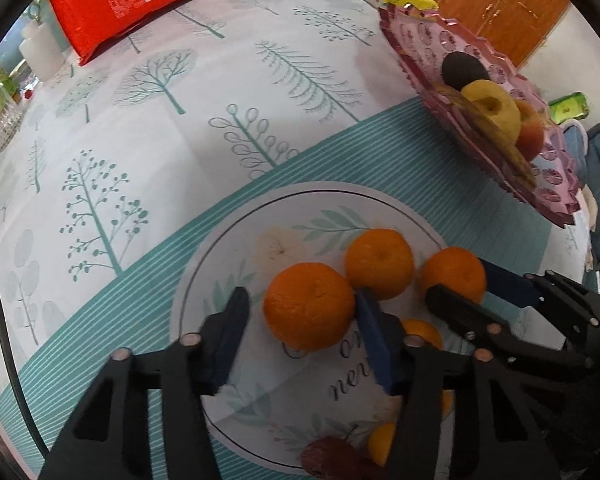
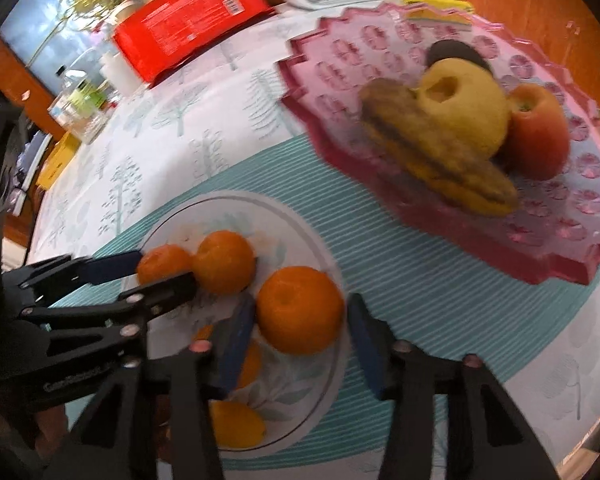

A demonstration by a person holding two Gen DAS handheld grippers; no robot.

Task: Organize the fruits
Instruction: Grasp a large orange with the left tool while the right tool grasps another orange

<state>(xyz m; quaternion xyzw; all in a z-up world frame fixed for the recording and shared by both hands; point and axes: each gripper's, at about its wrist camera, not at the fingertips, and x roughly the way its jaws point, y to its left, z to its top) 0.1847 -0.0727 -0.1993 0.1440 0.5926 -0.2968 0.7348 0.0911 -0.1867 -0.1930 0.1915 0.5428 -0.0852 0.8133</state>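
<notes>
A white leaf-patterned plate (image 1: 220,248) (image 2: 300,216) holds several oranges. My left gripper (image 1: 302,294) is shut on the front-left orange (image 1: 308,320), and the right wrist view shows the same gripper (image 2: 166,267) clamping that orange (image 2: 160,258). My right gripper (image 2: 300,300) is shut on another orange (image 2: 300,320); in the left wrist view that gripper (image 1: 458,278) comes in from the right around its orange (image 1: 452,268). A third orange (image 1: 380,262) (image 2: 224,262) lies free between them. More fruit lies partly hidden under the fingers.
A pink scalloped tray (image 1: 420,40) (image 2: 340,56) stands beyond the plate with bananas (image 2: 436,160), a yellow apple (image 2: 464,108), a red apple (image 2: 536,132) and a dark avocado (image 1: 462,70). A red packet (image 1: 132,4), bottles and a yellow box sit at the far table edge.
</notes>
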